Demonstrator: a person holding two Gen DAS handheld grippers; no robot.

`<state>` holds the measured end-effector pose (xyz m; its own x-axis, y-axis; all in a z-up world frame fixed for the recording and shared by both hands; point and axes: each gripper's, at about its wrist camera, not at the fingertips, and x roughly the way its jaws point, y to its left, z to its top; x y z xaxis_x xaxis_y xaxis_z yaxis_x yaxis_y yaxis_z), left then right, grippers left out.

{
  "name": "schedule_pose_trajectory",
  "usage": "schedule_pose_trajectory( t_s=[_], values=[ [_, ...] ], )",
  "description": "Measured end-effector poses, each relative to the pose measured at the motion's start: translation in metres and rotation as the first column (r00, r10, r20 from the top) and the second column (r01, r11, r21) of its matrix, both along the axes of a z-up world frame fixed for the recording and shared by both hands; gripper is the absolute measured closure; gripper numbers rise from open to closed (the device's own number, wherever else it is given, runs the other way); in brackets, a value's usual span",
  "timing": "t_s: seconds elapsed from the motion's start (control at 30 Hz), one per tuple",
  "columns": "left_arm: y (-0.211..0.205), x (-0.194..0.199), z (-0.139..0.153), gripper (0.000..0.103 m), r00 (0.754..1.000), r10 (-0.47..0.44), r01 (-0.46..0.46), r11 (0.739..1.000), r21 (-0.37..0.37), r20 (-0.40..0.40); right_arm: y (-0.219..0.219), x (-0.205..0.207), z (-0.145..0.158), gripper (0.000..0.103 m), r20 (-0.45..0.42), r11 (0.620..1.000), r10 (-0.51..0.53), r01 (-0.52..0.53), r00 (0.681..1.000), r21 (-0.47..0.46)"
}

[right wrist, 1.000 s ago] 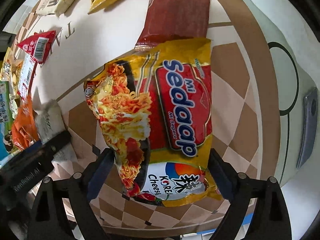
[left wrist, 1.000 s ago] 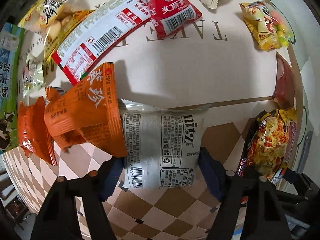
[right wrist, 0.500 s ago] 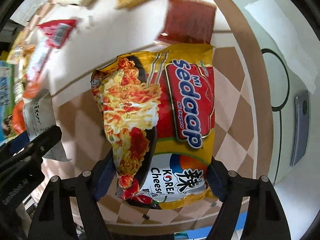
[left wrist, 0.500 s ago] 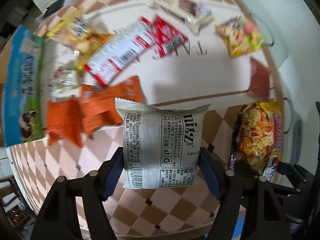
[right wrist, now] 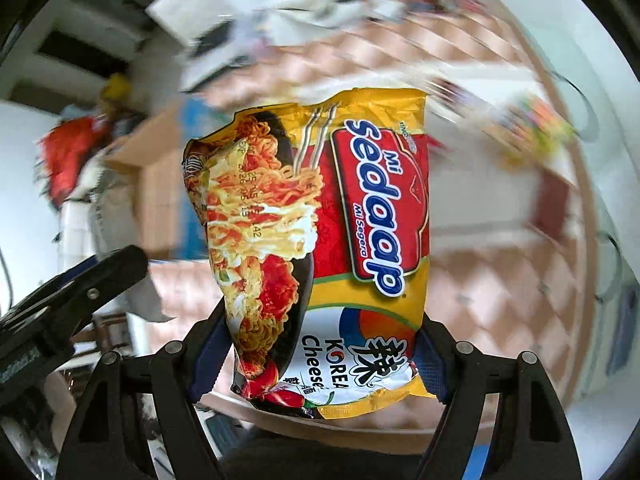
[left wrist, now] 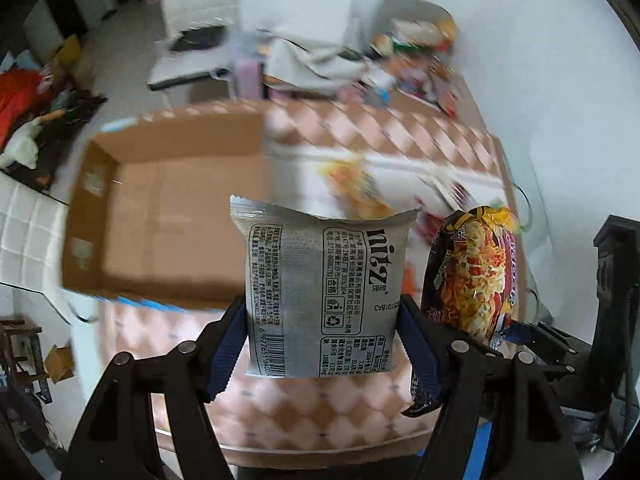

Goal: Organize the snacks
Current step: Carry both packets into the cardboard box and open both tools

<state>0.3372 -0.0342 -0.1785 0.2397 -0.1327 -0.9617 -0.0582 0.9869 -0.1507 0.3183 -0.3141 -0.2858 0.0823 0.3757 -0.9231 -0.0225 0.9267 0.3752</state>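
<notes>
My left gripper [left wrist: 322, 350] is shut on a grey snack packet [left wrist: 324, 292] with a barcode and holds it up in the air above the checkered table [left wrist: 328, 416]. My right gripper [right wrist: 316, 360] is shut on a yellow and red Sedaap noodle packet [right wrist: 320, 240], also lifted; it also shows in the left wrist view [left wrist: 476, 276] to the right. An open, empty cardboard box [left wrist: 168, 216] lies ahead on the left; it is blurred in the right wrist view [right wrist: 160, 184].
Several loose snack packets [left wrist: 360, 188] lie blurred on the far part of the table. A pile of clutter [left wrist: 416, 52] sits at the back right. A white chair [left wrist: 192, 8] stands behind. The left gripper's arm [right wrist: 68, 296] shows at left.
Both grippers have lifted their packets off the table and tilted up, so the views now face the cardboard box and the room. The views are motion-blurred.
</notes>
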Motion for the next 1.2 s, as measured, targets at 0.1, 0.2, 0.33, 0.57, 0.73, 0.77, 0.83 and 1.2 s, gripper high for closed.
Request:
schedule_pose_trajectory(
  t_s=[0.1,0.2,0.33,0.57,0.73,0.77,0.83,1.2],
  values=[
    [0.067,0.019,0.002,0.032,0.999,0.041,-0.041,0.998,0.039,0.000,0.062,0.042,0.029,0.022,0.023,0.999,0.042,-0.042,0.999,0.018],
    [0.120,0.046,-0.017,0.032,0.998,0.055,-0.053,0.997,0.047,-0.042,0.129,0.078,0.031,0.022,0.013,0.997,0.059,-0.060,0.998,0.039],
    [0.175,0.082,-0.055,0.032,0.991,0.097,-0.094,0.995,0.039,-0.095,0.207,0.118,0.013,0.022,-0.021,0.997,0.069,-0.068,0.997,0.021],
    [0.228,0.125,-0.135,0.032,0.962,0.081,-0.096,0.994,-0.044,-0.262,0.285,0.175,-0.072,0.022,-0.143,0.997,0.054,-0.062,0.988,-0.051],
    [0.231,0.143,-0.174,0.032,0.940,0.048,-0.079,0.994,-0.079,-0.339,0.302,0.189,-0.116,0.022,-0.180,0.989,0.064,-0.086,0.982,-0.119],
    [0.229,0.146,-0.180,0.032,0.936,0.038,-0.072,0.994,-0.084,-0.349,0.306,0.188,-0.121,0.022,-0.186,0.988,0.063,-0.088,0.981,-0.130],
    [0.224,0.149,-0.184,0.032,0.933,0.021,-0.056,0.995,-0.086,-0.360,0.311,0.189,-0.133,0.022,-0.198,0.986,0.056,-0.086,0.979,-0.144],
    [0.216,0.163,-0.206,0.018,0.920,0.014,-0.023,1.000,-0.018,-0.391,0.350,0.203,-0.161,0.013,-0.223,0.967,0.101,-0.148,0.970,-0.207]
  ],
)
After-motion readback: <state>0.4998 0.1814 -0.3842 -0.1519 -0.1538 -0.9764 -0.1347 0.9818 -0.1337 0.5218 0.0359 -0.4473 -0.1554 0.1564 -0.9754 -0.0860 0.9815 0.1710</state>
